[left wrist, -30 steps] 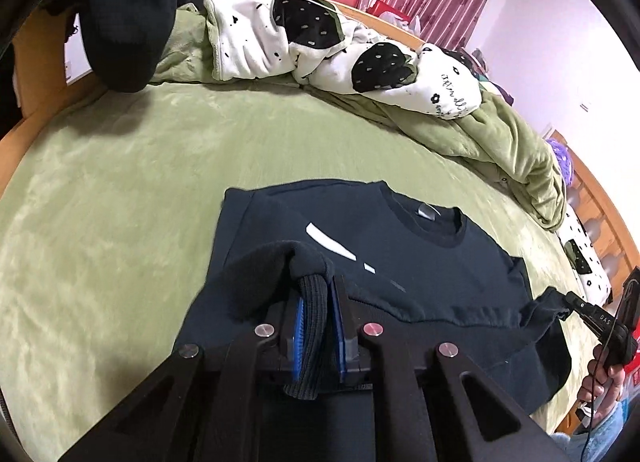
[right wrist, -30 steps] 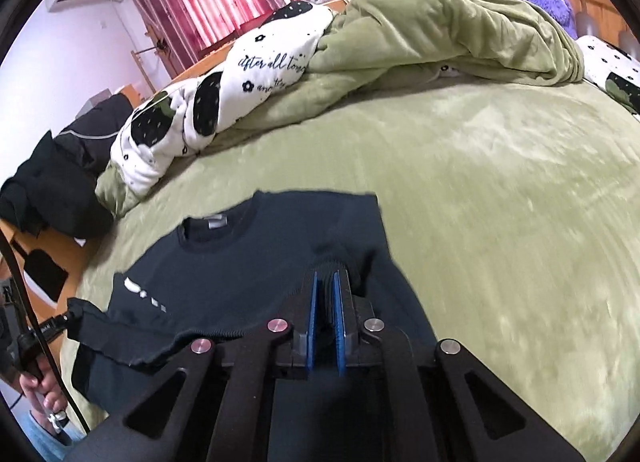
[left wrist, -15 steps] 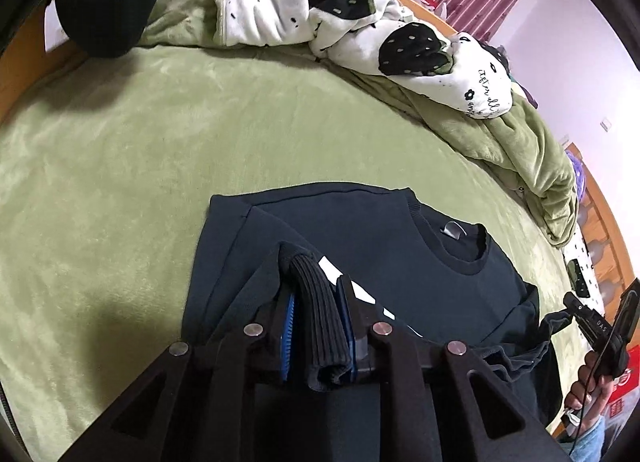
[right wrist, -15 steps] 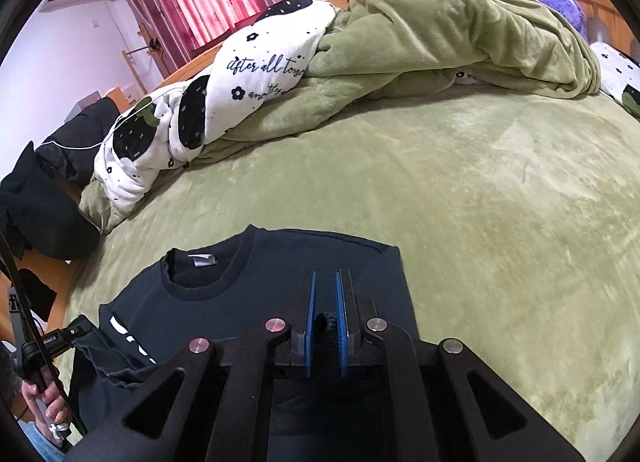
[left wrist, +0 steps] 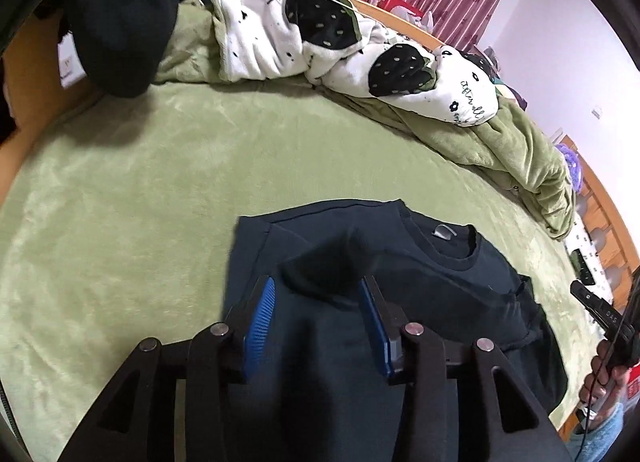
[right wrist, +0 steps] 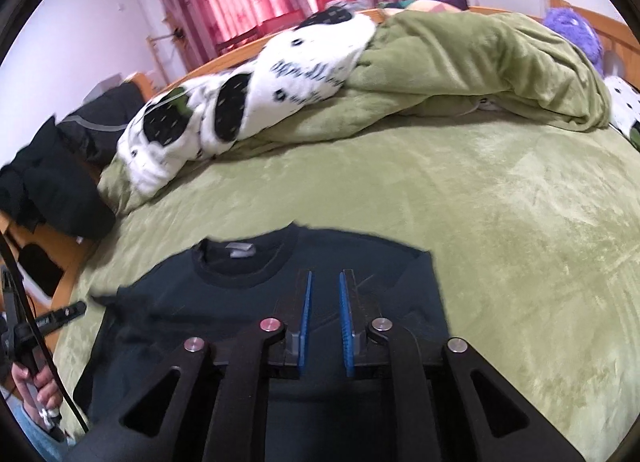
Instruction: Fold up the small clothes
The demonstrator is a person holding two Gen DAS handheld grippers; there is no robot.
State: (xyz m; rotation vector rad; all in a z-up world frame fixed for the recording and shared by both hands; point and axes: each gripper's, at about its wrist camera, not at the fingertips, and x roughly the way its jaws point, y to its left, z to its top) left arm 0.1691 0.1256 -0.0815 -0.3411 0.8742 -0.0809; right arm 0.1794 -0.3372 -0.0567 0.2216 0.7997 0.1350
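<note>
Sweatshirt (left wrist: 420, 270), dark navy, lies face up on the green bed (left wrist: 140, 190) near its front edge, collar pointing toward the rumpled green blanket (right wrist: 480, 62) and the white spotted quilt (left wrist: 320, 46) piled along the far side. Its sleeves appear folded in over the chest, and a loose hump of cloth sits just ahead of the left tool (left wrist: 318, 310), whose blue pads stand wide apart with nothing between them. The right tool (right wrist: 325, 320) hovers over the garment's right half, its pads parted more narrowly and also empty.

The risk, as I judge it, lies in that unsettled sleeve: plush bedding offers little grip, so the thick fleece may spring back or slide once nothing pins it. A careless next pinch could catch only the top layer, or snag the bed cover beneath, dragging the whole piece askew. The right view is blurred, so the exact lie of the hem is uncertain.
</note>
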